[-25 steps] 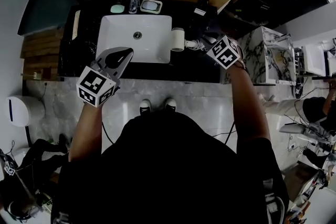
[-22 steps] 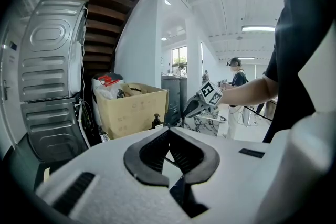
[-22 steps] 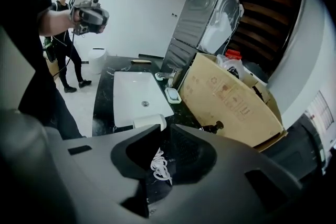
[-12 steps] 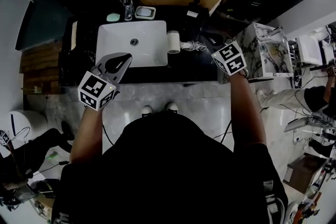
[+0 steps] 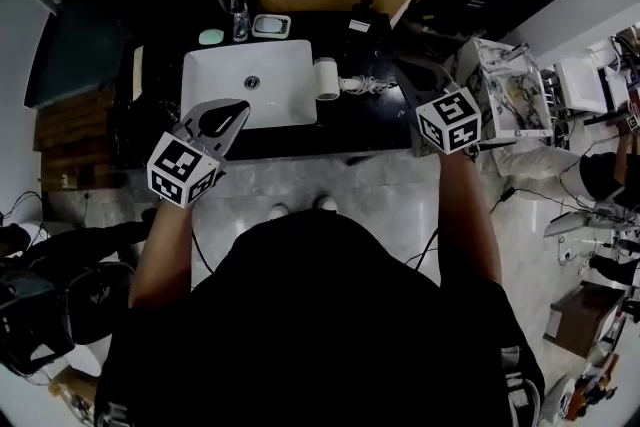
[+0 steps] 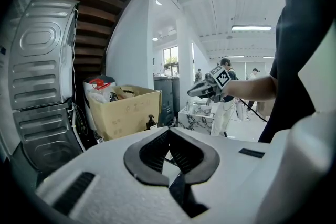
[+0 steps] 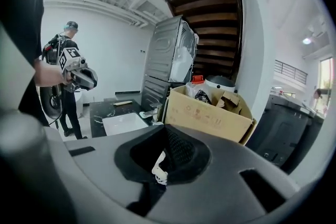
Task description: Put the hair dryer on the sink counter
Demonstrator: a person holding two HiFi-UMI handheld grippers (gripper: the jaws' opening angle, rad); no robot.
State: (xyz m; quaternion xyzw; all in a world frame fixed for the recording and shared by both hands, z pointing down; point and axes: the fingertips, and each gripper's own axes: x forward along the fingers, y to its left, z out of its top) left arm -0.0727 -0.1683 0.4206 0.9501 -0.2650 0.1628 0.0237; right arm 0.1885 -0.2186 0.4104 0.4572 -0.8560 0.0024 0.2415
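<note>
1. your right gripper (image 7: 167,128) is closed, tips together, and its jaws have just been closing. a scrap of white shows in the hollow behind the tips. it looks like the cord (image 5: 362,86), but i cannot tell whether it is nipped there or only lies beyond.
2. your left gripper (image 6: 169,129) is closed too and holds nothing. in the head view it hangs over the near left corner of the sink (image 5: 200,85).
3. the dryer (image 5: 326,78) lies on its side on the black counter (image 5: 370,130), just beside the sink's right rim. its cord is bunched to its right. the placing looks done.
4. what could go wrong: if that white scrap is the cord caught in your right jaws, pulling the hand away would likely tug the dryer along the counter or off its front edge.
5. the dryer's round body lies right at the sink's rim, so a small knock or a pull on the cord could roll it into the sink.
6. the loose cord loops lie close to your right gripper, so a low sweep to the left could snag them.
7. relative to your right gripper, the dryer lies to the left in the head view, apart from the jaws, with the cord between. from your left gripper it is across the sink, well apart.
</note>
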